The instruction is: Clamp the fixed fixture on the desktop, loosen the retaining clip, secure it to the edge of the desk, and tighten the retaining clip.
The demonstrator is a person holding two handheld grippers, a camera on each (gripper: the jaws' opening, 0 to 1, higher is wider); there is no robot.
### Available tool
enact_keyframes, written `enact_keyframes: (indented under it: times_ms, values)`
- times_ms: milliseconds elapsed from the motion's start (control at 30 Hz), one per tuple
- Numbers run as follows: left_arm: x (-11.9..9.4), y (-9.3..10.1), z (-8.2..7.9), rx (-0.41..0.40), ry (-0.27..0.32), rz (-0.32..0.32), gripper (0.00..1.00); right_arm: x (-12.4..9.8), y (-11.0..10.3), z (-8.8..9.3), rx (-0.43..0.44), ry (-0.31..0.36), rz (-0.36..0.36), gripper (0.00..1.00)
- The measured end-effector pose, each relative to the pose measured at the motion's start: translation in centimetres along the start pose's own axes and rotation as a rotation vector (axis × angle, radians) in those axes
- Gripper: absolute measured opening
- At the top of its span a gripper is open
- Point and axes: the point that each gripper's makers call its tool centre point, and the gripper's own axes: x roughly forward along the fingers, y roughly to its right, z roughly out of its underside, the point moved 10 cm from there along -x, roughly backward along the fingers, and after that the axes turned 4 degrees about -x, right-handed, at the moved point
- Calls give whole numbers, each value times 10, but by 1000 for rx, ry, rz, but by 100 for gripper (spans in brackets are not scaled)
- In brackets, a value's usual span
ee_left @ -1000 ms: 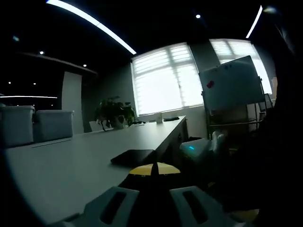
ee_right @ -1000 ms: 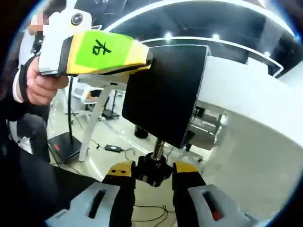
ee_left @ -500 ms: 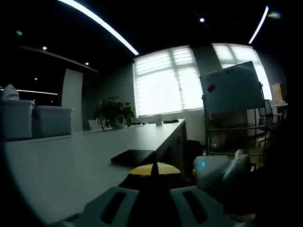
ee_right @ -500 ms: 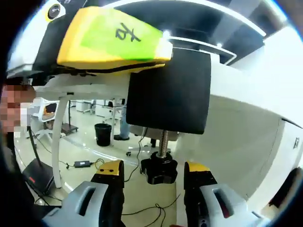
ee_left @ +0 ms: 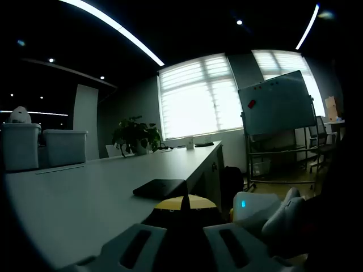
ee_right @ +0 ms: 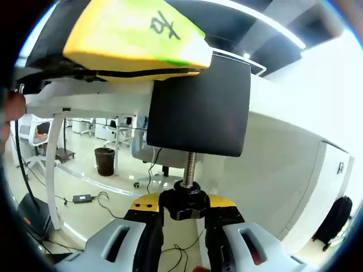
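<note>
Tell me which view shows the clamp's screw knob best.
The right gripper view: the black screw knob sits gripped between the right gripper fingers, below the threaded rod and black fixture. In the left gripper view, I can't make it out.

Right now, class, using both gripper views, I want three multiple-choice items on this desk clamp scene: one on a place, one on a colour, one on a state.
1. Where is the flat black rectangular pad lying?
A. on the pale desk top
B. on the floor
C. on the whiteboard

2. What colour are the tips of the right gripper?
A. red
B. yellow
C. blue

3. How does the right gripper stand to the black screw knob?
A. far from it
B. above the desk
C. shut on it

Answers: 1 A, the pad rests on the long pale desk in the left gripper view. 2 B, yellow tips flank the knob. 3 C, both jaws press the knob below the threaded rod.
</note>
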Motion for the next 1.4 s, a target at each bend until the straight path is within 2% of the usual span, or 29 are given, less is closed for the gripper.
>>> enact_keyframes:
  times_ms: [100,233,367,433,533,567,600,667,700,767,833,900,1000,1033,1133,1200,1267,1333,1400]
  values:
    - [0,0,0,1,1,0,1,-1,3,1,-43,17,-38,24]
    - [1,0,0,3,2,0,1,0,10,2,-116,39,-139,24]
    - [2,0,0,9,-6,-7,1,2,17,3,-119,63,-249,23]
    - [2,1,0,11,-10,-19,1,4,21,4,-79,68,-324,23]
    - [3,3,-1,10,-13,-45,1,10,27,4,-72,80,-441,23]
    - [4,4,-1,13,-17,-53,1,13,29,4,-74,84,-501,23]
    - [4,5,-1,17,-21,-63,1,15,30,4,-41,81,-566,23]
    - [5,7,-2,39,-38,-81,1,20,36,2,-85,93,-638,23]
    - [5,8,-3,44,-43,-87,1,20,37,2,-81,90,-682,23]
    - [6,8,-3,45,-51,-101,1,23,38,2,-106,114,-725,23]
    - [6,10,-4,47,-56,-124,1,24,40,2,-78,122,-808,23]
    - [8,11,-4,43,-63,-142,1,25,41,2,-91,130,-837,24]
    - [10,15,-3,35,-68,-177,1,26,41,0,-110,122,-856,24]
    - [11,16,-3,55,-79,-189,1,26,41,0,-108,117,-858,24]
    - [14,19,-3,58,-94,-215,1,23,40,0,-113,104,-824,25]
    - [15,21,-4,52,-101,-239,1,21,43,2,-96,58,-747,26]
    - [16,22,-5,33,-104,-264,1,19,44,3,-111,52,-657,33]
    - [17,24,-6,47,-104,-273,1,11,42,6,-102,38,-535,33]
    - [18,24,-6,28,-101,-287,1,9,36,12,-73,24,-480,35]
